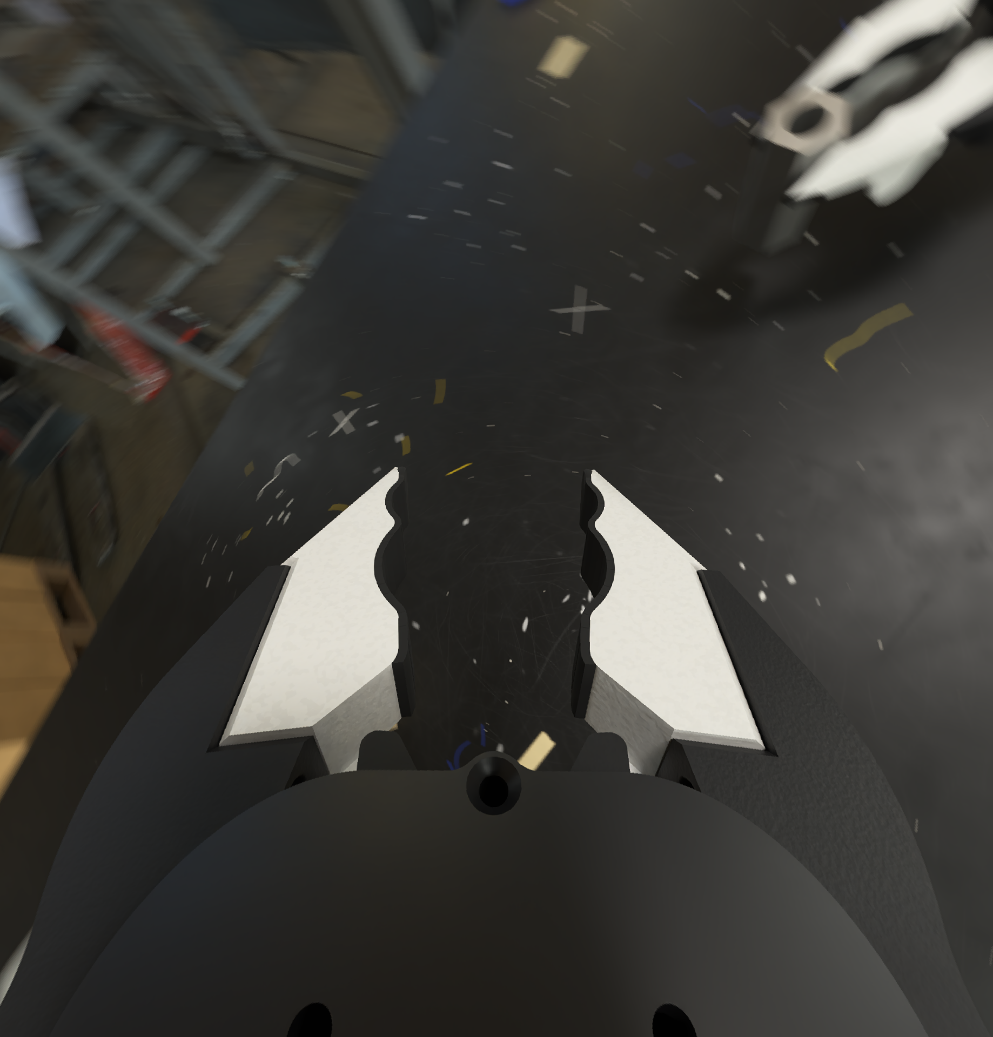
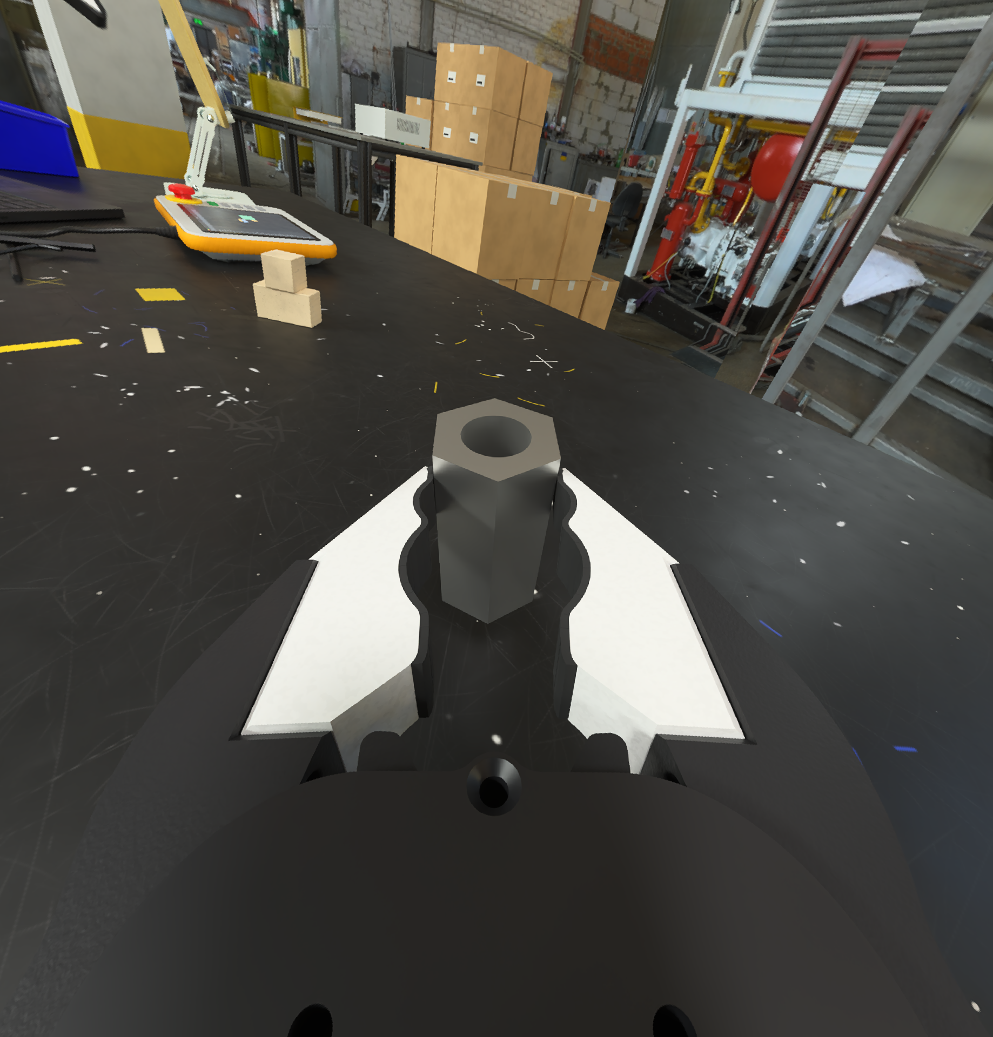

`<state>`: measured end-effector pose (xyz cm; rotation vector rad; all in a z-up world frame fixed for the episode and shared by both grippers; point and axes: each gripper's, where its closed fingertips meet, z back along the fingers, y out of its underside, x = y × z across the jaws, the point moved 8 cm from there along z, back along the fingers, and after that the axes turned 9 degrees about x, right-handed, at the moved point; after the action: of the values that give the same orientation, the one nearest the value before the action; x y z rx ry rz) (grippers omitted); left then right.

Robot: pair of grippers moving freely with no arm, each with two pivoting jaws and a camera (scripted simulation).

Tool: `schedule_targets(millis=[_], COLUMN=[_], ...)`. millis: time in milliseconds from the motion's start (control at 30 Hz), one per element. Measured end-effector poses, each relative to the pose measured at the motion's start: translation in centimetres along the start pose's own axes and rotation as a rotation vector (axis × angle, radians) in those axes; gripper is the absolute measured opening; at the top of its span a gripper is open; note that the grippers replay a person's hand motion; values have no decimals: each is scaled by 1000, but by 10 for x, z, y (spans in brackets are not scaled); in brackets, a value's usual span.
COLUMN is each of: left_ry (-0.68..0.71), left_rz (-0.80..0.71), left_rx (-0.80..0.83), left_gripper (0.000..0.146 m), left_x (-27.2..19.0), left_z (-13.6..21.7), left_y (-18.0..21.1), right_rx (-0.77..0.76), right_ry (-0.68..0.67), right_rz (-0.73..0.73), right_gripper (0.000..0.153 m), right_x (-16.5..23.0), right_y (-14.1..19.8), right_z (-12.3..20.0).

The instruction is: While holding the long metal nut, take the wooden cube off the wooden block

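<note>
My right gripper (image 2: 495, 477) is shut on the long metal nut (image 2: 494, 516), a grey hexagonal piece held upright between the fingertips above the black table. The small wooden cube (image 2: 284, 270) sits on top of the wider wooden block (image 2: 287, 306) far ahead to the left in the right wrist view. My left gripper (image 1: 494, 477) is open and empty, low over the table. The left wrist view also shows the right gripper (image 1: 898, 112) at the top right, blurred, with the nut (image 1: 803, 119) in it. The cube and block do not show in the left wrist view.
A yellow-edged teach pendant (image 2: 241, 227) with a red button lies just behind the block. A blue bin (image 2: 23, 137) and a dark keyboard (image 2: 39, 205) are at the far left. The table edge (image 2: 707, 365) runs diagonally on the right, with cardboard boxes (image 2: 494, 219) beyond it.
</note>
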<state>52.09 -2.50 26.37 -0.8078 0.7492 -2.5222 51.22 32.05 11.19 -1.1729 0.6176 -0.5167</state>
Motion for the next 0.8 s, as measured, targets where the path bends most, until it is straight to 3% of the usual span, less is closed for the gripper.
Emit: schedule_targets(millis=[67, 167, 300, 467, 800], left_ry=[-148, -284, -342, -302, -109], left_rz=[218, 541, 700, 592, 176], left_rx=[-83, -48, 6, 175, 667], left_gripper=[62, 64, 69, 69, 66], left_x=[3, -6, -30, -17, 89], left_z=[17, 9, -17, -29, -75], left_y=[38, 93, 130, 134, 139], right_rx=[-2, 1, 5, 22, 35], right_ry=[-4, -6, -16, -5, 0], right_rz=[-6, -13, -23, 4, 22], right_gripper=[42, 42, 42, 42, 42], right_x=[0, -1, -1, 0, 1], right_y=[0, 0, -1, -1, 1], right_z=[0, -1, -4, -8, -6])
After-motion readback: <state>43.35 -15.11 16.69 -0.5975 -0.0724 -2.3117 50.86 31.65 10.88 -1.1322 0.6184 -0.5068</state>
